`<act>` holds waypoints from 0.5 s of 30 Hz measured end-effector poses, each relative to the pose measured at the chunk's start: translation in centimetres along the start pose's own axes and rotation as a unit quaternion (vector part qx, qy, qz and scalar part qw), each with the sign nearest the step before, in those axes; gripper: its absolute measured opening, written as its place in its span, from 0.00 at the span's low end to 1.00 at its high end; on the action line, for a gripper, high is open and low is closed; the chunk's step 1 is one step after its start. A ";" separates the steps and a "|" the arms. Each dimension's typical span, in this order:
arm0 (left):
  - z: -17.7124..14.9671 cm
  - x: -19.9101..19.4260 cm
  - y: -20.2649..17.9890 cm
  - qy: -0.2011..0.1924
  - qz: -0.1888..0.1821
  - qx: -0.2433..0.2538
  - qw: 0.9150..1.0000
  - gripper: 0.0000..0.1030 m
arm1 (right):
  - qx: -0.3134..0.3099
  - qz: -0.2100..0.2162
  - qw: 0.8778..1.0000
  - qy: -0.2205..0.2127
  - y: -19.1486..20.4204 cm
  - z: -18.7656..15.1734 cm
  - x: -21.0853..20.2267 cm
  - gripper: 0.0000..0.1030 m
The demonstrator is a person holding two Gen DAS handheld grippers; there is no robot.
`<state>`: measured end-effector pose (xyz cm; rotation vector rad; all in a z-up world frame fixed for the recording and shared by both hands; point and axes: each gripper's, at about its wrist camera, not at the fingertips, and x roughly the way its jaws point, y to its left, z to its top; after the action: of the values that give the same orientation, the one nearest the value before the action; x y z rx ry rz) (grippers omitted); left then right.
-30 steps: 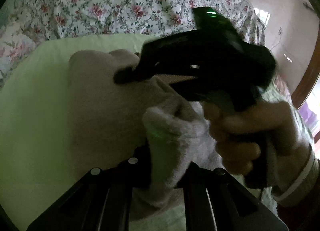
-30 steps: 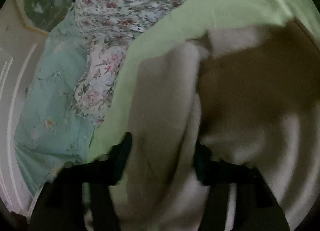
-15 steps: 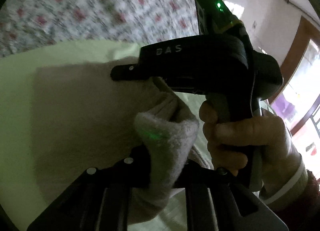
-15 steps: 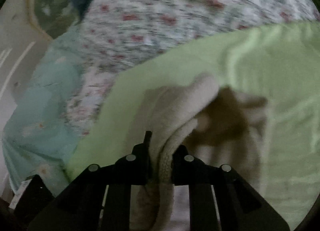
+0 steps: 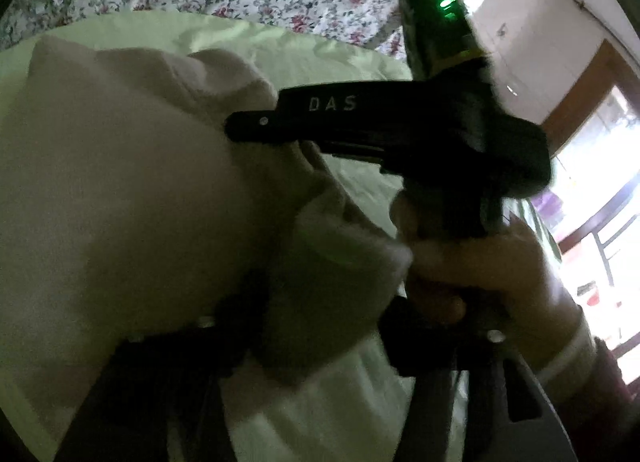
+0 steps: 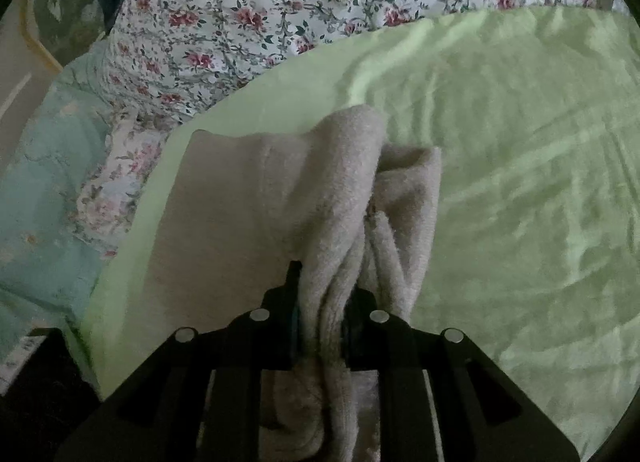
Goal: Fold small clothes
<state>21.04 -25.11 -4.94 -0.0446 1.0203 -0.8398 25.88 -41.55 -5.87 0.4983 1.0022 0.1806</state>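
At lower centre, the right hand-held gripper (image 6: 322,326) pinches the beige cloth's (image 6: 248,202) bunched edge to carry the fold; the left hand-held gripper (image 5: 320,326), jaws just spreading, releases its corner.

- Both fisheye views are showing a dim, murky room, with dark vignetting curving around the edges.
- Daylight is glaring through the overexposed window (image 5: 600,262) at the left view's right side.
- Motion blur is smearing the near black gripper fingers (image 5: 168,374) there.
- The wrinkled pale green sheet (image 6: 500,182) is catching soft highlights.
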 end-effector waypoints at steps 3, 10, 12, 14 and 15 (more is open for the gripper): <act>-1.2 -3.3 0.3 -0.010 0.002 0.009 1.000 0.75 | 0.002 -0.017 1.000 -0.006 0.3 -0.5 -0.6 0.18; -2.4 -10.4 5.4 -0.056 0.044 -0.025 0.997 0.86 | 0.051 -0.027 0.998 -0.029 -0.9 -1.7 -3.7 0.53; -1.8 -10.5 7.4 -0.055 0.045 -0.045 0.996 0.87 | 0.065 -0.010 0.997 -0.045 -1.3 -1.7 -4.5 0.69; -1.2 -10.4 9.6 -0.050 0.031 -0.079 0.995 0.87 | 0.074 0.001 0.996 -0.048 -1.5 -1.6 -4.6 0.70; -0.8 -10.1 11.0 -0.046 0.014 -0.103 0.994 0.87 | 0.076 0.003 0.996 -0.043 -1.4 -1.5 -4.5 0.70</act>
<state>24.51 -10.72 -2.40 -0.2425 1.0147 -0.6989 22.13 -43.98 -3.81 0.6434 0.9341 0.0865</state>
